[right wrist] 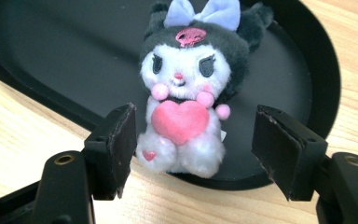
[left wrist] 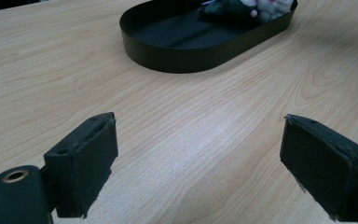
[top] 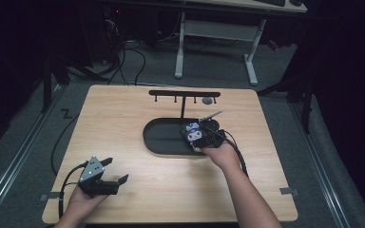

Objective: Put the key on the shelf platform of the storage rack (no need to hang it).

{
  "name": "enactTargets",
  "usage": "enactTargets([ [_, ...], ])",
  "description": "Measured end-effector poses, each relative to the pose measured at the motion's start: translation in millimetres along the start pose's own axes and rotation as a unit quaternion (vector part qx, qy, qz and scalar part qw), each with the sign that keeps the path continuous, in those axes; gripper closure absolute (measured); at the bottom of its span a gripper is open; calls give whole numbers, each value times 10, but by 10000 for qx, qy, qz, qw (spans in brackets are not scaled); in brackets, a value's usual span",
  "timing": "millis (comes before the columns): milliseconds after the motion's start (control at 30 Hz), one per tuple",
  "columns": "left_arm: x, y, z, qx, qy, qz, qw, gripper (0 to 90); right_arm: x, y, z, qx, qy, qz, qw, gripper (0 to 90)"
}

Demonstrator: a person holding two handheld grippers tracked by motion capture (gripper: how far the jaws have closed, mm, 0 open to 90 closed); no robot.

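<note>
My left tool (top: 115, 172) rests on the near left of the desk (top: 123, 118), held in my left hand (top: 83, 199). In the left gripper view its jaws stand wide apart with bare wood between them; nothing is gripped. The tips of both jaws are cut off by the bottom edge of that view.

My right tool (right wrist: 193, 149) sits farther in, at the near right rim of the tray (top: 159, 142). In the right gripper view its jaws are parted, one on each side of the plush (right wrist: 189, 93). The left pad lies just beside the plush's foot; whether it touches I cannot tell. The right pad stands clear of it, so there is no grip. From the high view my right hand (top: 223, 154) and the tool body cover most of the plush, and only its head and bow show.

The plush sits upright at the tray's edge, its feet over the rim and its back over the black floor. Its heart and face are plain to read.

Beyond the tray stands a black rack (top: 184, 95) with small pegs; a grey round item near its right end is too small to identify. A thin grey rod near the right tool is also unclear.
</note>
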State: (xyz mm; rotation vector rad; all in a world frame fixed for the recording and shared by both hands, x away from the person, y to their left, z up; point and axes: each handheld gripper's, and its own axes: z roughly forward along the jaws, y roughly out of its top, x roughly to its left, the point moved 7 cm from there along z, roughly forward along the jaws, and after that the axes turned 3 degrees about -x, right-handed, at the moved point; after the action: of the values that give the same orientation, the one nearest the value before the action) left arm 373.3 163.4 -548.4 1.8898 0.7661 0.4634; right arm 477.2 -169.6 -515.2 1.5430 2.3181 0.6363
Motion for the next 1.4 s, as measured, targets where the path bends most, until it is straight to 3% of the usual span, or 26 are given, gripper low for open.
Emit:
enactTargets([
  [433, 2, 1, 7, 12, 11, 31, 10000, 120, 69, -92, -196, -339, 5, -147, 9993, 256],
  [800, -10, -4, 27, 50, 5, 59, 10000, 120, 111, -482, -180, -710, 144, -229, 9971, 251],
  [1000, -13, -10, 34, 81, -9, 78, 9999, 120, 152, -758, -148, -1033, 85, -311, 9941, 246],
  [1133, -23, -11, 39, 85, -20, 80, 9999, 120, 191, -929, -129, -1217, 121, -242, 9922, 235],
  [1267, -32, -11, 48, 94, -51, 76, 9999, 120, 258, -1081, -106, -1385, 13, -354, 9897, 223],
  [1400, -53, -8, 51, 99, -92, 103, 9999, 120, 372, -1205, -87, -1526, 86, -391, 9875, 215],
])
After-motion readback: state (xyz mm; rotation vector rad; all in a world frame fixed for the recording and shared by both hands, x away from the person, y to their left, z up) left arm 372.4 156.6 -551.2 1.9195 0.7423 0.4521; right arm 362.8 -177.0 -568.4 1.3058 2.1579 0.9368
